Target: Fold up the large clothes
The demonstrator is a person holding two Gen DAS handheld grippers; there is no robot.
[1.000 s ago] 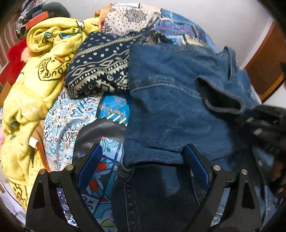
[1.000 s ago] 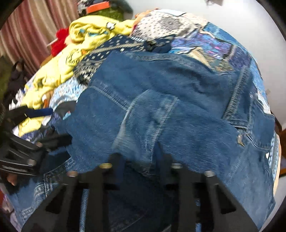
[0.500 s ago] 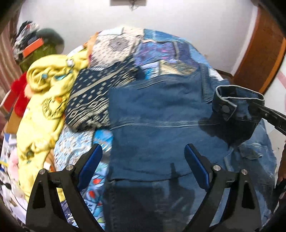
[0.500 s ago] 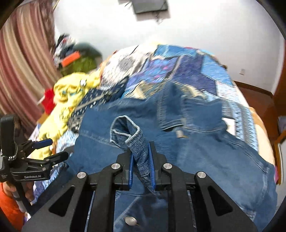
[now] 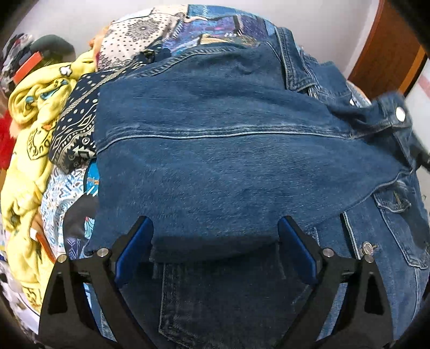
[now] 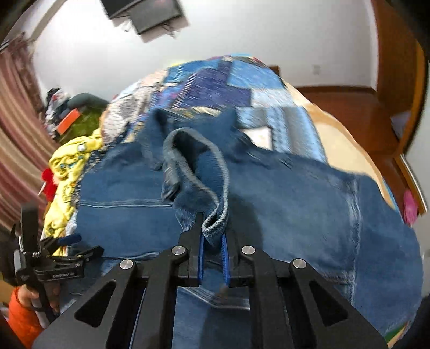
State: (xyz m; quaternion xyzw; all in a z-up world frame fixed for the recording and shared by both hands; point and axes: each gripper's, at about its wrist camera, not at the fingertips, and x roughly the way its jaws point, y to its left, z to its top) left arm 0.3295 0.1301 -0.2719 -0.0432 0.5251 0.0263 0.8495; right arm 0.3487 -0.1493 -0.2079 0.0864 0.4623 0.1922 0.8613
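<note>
My right gripper [image 6: 213, 252] pinches the denim jacket's cuff [image 6: 215, 228] at frame centre, sleeve half-folded across; my left gripper [image 5: 215, 252] gapes empty; most folding remains.

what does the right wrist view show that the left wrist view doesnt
Only the right wrist view: the right tool shut on the denim cuff, a dark screen on the wall, striped curtains.
Only the left wrist view: the left tool, wide open over the denim, holding nothing, and a navy patterned cloth.
Both: the denim jacket, the yellow garment, the patchwork bedspread.
</note>
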